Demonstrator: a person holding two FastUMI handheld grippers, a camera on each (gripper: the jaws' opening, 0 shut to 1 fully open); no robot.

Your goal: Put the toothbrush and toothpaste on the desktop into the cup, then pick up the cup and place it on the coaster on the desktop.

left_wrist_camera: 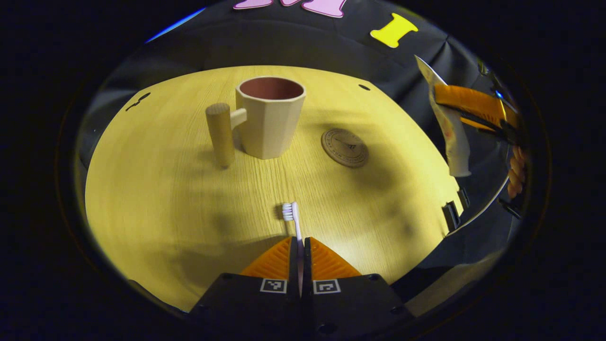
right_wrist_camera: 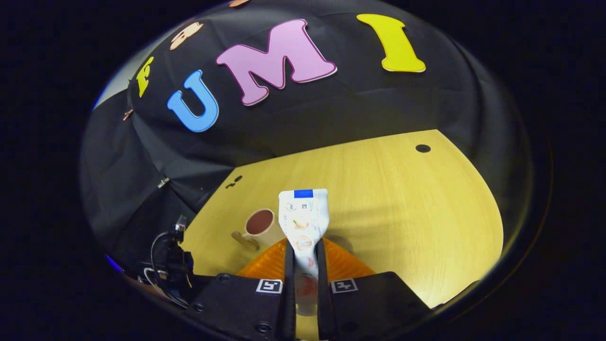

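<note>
A cream cup [left_wrist_camera: 270,116] with a wooden peg handle stands upright on the yellow wooden desktop [left_wrist_camera: 156,189]. To its right lies a round brown coaster [left_wrist_camera: 344,147]. My left gripper [left_wrist_camera: 300,246] is shut on a toothbrush [left_wrist_camera: 292,217], whose white bristle head pokes forward above the table. In the right gripper view, my right gripper [right_wrist_camera: 303,255] is shut on a white toothpaste tube [right_wrist_camera: 303,215], held high above the desk with the cup [right_wrist_camera: 259,223] below and to its left. The left gripper view shows the right gripper [left_wrist_camera: 473,106] with the tube [left_wrist_camera: 450,128] at far right.
Small dark holes [left_wrist_camera: 364,87] mark the far part of the desktop. A black clamp [left_wrist_camera: 452,214] sits at the table's right edge. Black cloth walls close in behind the desk. Cables and a dark device [right_wrist_camera: 170,265] show at lower left in the right gripper view.
</note>
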